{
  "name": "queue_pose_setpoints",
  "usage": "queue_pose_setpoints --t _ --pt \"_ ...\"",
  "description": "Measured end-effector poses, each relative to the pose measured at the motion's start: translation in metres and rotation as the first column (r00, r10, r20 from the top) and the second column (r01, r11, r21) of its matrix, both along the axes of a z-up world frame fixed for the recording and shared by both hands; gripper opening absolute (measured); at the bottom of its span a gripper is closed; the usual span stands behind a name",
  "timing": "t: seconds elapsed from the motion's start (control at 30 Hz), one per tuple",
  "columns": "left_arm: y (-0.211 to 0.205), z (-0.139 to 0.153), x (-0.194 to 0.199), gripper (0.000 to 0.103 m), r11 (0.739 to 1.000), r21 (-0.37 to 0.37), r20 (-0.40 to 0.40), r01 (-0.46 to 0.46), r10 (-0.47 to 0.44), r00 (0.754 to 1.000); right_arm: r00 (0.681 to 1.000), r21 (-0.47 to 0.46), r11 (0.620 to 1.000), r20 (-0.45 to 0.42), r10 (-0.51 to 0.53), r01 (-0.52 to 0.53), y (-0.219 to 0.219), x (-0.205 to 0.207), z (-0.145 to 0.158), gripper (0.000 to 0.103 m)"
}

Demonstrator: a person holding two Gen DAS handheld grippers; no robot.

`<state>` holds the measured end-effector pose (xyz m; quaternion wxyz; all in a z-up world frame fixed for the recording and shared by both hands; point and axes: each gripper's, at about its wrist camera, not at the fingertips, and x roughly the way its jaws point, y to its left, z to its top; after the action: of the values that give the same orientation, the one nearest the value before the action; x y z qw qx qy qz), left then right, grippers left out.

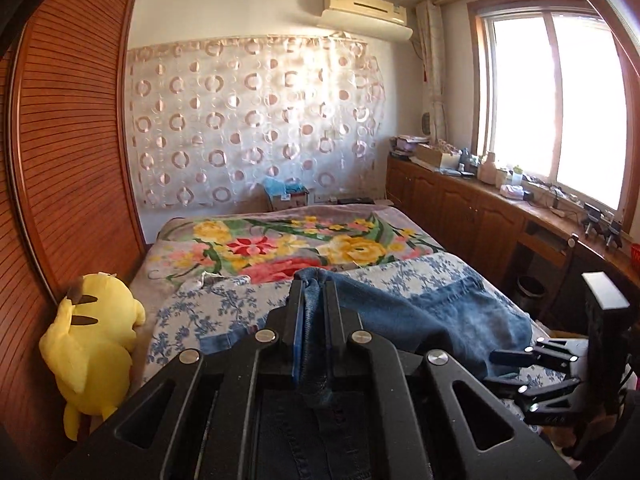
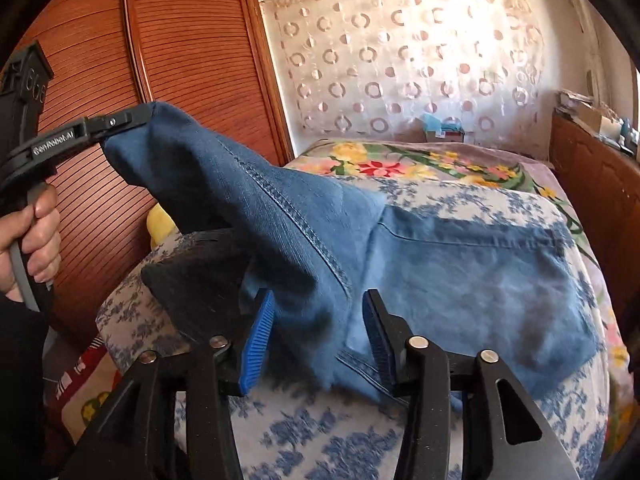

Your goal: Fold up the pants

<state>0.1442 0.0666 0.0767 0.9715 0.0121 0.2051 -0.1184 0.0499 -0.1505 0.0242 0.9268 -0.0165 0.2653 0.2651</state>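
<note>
Pants: blue jeans (image 2: 460, 280) lie across the near part of the bed, one end lifted into the air at the left, the rest spread flat on the blue-flowered sheet.
Left claw (image 1: 311, 308): pinched tight on a fold of denim; in its own view the cloth runs between the two fingers and hangs down over the claw body.
Left claw from the other side (image 2: 136, 118): its tip bites the raised corner of the jeans, which drape down from it in a steep slope with a stitched seam showing.
Left hand (image 2: 34, 236): wrapped around the black handle, at the left edge of the right wrist view.
Right claw (image 2: 320, 332): jaws stand partly apart, one on each side of the lower edge of the jeans; the blue ribbed pads (image 2: 258, 344) do not visibly press on the cloth.
Right claw in the left view (image 1: 516, 372): low at the right, beside the edge of the denim, fingers parted.
Bed (image 1: 180, 312): covered near the front with a white and blue flowered sheet, further back with a blanket (image 1: 280, 244) of yellow and red flowers.
Toy: yellow plush toy (image 1: 96, 344) sits at the left side of the bed, against the wooden slatted wardrobe (image 1: 76, 140).
Back wall: sheer curtain (image 1: 256, 120) with ring patterns, air conditioner (image 1: 366, 12) above it.
Right side: window (image 1: 556, 104) over a cluttered wooden cabinet (image 1: 460, 208).
</note>
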Motion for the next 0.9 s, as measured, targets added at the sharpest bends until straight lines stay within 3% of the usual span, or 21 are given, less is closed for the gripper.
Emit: queue_pose_setpoints --t 0.23,0.5,0.7,0.9 --pt "0.016 0.001 -0.004 0.007 1.0 -0.004 0.01 -0.029 0.029 1.0 0.996 -0.061 0.998 -0.087 0.006 -0.011 0.022 0.033 -0.021 0.05" --pt "0.052 -0.021 -0.025 0.007 0.996 -0.043 -0.017 -0.083 0.082 0.996 0.994 -0.125 0.992 -0.107 0.01 -0.023 0.012 0.024 -0.017 0.049" --pt "0.075 -0.065 -0.044 0.007 0.99 -0.062 -0.105 -0.127 0.12 0.987 0.996 -0.156 0.988 -0.086 -0.003 -0.01 0.0 0.02 -0.02 0.049" --pt "0.083 -0.105 -0.05 0.007 0.988 -0.04 -0.196 -0.149 0.139 0.971 0.997 -0.116 0.992 -0.062 0.034 -0.041 -0.01 0.006 -0.012 0.049"
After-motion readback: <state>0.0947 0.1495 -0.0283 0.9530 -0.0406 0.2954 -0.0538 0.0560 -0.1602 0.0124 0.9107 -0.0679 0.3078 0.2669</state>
